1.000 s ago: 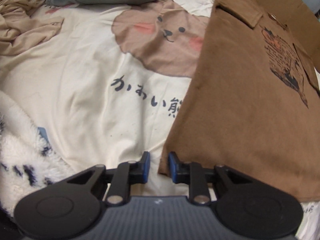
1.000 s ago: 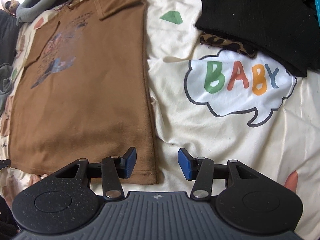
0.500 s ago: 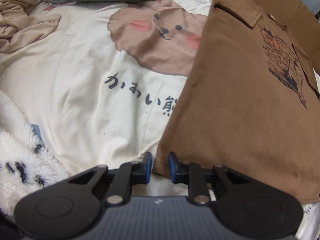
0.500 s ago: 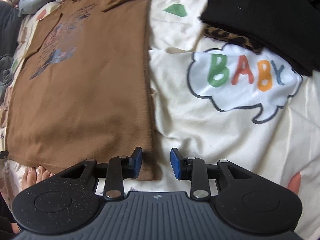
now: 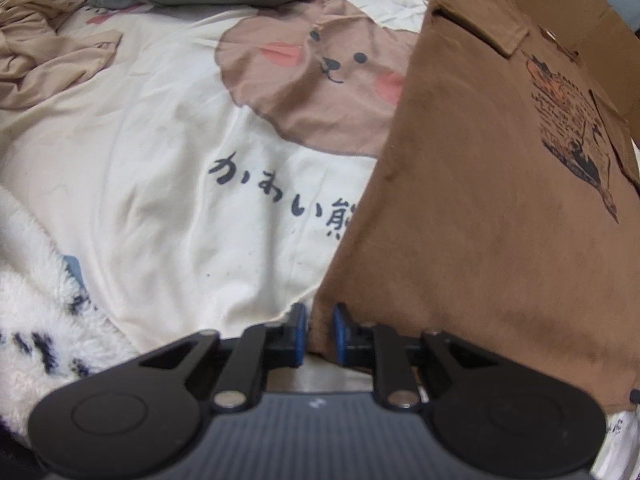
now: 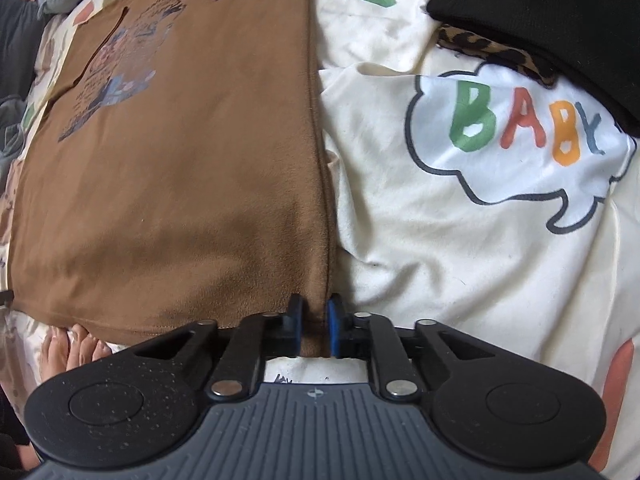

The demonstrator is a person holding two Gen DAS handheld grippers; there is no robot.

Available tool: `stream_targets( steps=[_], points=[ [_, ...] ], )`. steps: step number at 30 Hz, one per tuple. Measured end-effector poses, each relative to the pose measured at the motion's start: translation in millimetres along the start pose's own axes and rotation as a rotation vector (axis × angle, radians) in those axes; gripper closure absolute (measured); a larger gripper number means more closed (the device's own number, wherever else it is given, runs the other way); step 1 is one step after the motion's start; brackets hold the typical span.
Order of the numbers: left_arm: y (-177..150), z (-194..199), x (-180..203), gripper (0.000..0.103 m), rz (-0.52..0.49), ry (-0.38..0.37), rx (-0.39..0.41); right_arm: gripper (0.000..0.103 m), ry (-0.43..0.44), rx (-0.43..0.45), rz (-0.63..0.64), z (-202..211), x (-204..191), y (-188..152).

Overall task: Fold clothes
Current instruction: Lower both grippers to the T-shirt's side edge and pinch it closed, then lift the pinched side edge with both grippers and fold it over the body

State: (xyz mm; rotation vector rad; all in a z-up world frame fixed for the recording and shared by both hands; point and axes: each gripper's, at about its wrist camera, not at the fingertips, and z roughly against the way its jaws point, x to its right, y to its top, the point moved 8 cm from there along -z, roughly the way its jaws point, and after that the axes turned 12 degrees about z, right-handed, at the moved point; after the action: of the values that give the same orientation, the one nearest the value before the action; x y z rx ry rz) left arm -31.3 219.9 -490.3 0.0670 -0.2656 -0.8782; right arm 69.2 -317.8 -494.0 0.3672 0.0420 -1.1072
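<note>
Fluffy white fleece with dark flecks (image 5: pixel 36 320) lies at the far left of the left wrist view, on a cream cotton bedsheet printed with a cartoon bear (image 5: pixel 168 184). Right of it, the left gripper (image 5: pixel 320 330) has its blue pads nearly together, pinching the near left corner of the brown short-sleeved T-shirt with a chest print (image 5: pixel 500 200), which lies flat on the sheet. In the right wrist view, the right gripper (image 6: pixel 314 330) clamps the shirt's near right corner; a black knitted garment (image 6: pixel 560 12) lies farther right.
</note>
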Motion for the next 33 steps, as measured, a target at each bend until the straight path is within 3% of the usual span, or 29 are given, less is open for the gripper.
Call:
stream_targets(
  steps=[6,33],
  points=[
    [-1,12,4,0.099,-0.042,0.006,0.016,0.098,0.000,0.015,-0.018,14,-1,7],
    [18,81,30,0.100,-0.069,-0.036,0.071,0.100,-0.009,0.116,-0.052,108,0,23]
  ],
)
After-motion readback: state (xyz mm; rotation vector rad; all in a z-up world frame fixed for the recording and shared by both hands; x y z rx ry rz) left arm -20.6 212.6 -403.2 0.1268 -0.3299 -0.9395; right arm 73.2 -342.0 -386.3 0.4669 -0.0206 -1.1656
